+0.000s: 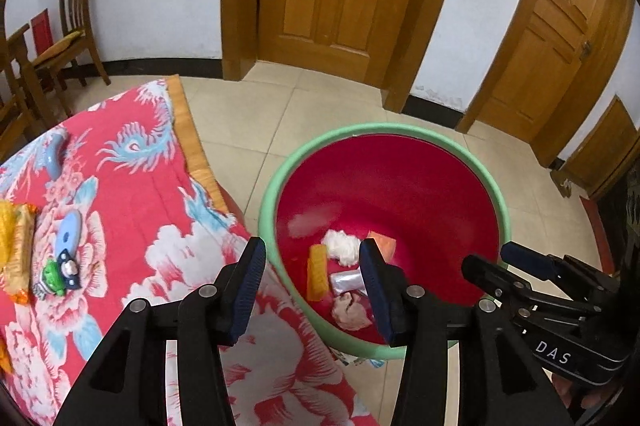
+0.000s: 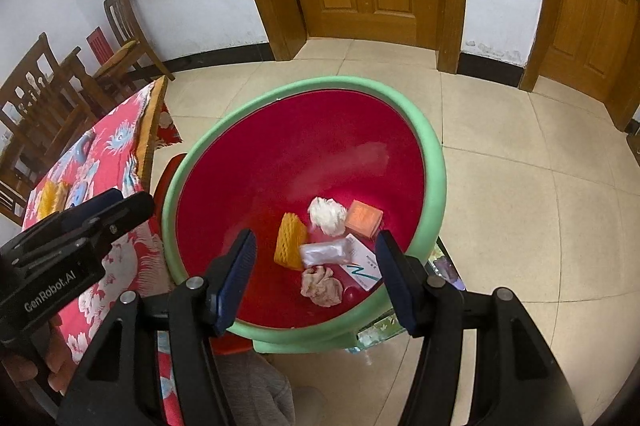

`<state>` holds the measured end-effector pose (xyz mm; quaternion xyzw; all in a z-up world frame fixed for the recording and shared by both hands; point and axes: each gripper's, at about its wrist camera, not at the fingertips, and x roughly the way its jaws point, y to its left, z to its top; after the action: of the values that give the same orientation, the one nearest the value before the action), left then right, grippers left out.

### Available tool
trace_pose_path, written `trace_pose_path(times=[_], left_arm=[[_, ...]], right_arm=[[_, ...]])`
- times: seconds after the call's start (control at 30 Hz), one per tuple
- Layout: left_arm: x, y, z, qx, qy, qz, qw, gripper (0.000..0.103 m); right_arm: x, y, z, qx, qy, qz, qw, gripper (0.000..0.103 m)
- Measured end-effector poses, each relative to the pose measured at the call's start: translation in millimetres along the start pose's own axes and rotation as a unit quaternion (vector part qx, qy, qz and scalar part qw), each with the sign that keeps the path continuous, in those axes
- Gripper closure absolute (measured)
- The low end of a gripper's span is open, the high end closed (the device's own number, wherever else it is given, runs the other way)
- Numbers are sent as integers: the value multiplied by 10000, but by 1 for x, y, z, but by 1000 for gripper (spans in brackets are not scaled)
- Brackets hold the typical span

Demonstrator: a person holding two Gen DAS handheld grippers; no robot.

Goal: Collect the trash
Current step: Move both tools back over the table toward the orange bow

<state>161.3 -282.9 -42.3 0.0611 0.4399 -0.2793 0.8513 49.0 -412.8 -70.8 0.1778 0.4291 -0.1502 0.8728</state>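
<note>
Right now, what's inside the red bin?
Red bin holds yellow foam net, white tissue wad, orange box, silver packet, white carton, pinkish crumple. Anything beneath them is hidden.

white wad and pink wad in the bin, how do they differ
The white wad is bright white and fluffy; the pink wad is dull pink and crumpled flatter. The white wad lies farther back in the bin, beside the orange box; the pink wad lies nearest the camera, below the clear wrapper. Both are crumpled, loose on the bin's red bottom, and neither open gripper touches them.
</note>
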Motion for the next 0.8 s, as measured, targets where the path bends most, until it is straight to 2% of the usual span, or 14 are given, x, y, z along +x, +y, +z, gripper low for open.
trace_pose_path(times=[0.47, 0.8], left_arm=[[-42, 32, -8, -337, -281, 232, 9988, 53], [-75, 67, -21, -680, -478, 441, 9956, 53]], right_arm=[[-28, 24, 0, -148, -278, 122, 9994, 40], [-42, 56, -1, -404, -411, 285, 9979, 40]])
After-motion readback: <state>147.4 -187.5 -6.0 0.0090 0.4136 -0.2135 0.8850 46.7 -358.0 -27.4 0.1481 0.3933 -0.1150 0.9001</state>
